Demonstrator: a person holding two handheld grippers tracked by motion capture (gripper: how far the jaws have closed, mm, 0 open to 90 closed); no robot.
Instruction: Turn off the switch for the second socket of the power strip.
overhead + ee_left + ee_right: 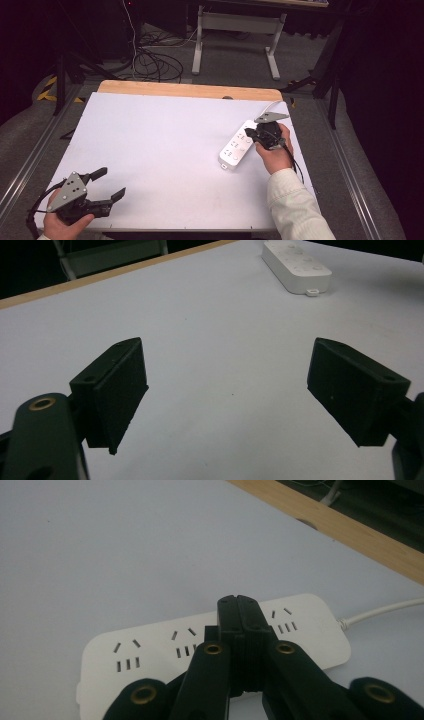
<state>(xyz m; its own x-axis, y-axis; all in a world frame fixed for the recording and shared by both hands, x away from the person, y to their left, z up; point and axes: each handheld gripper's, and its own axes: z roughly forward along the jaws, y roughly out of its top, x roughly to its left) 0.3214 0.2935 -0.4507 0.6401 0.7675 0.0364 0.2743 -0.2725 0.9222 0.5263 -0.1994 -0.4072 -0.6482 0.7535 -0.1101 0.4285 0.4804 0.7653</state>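
Two grippers differ: the right gripper (251, 134), jaws pressed together empty, hovers over the strip (238, 145), which runs 1-to-7 o'clock at table right, while the left gripper (111, 184) gapes far off at 7 o'clock.

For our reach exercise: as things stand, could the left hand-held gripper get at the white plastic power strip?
Probably yes: the left hand-held gripper is open, and bare white tabletop lies between it and the white plastic power strip, though the shut right hand-held gripper sits over it.

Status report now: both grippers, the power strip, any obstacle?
Left gripper open, low left, apart. Right gripper shut, fingers over the power strip. Nothing between them.
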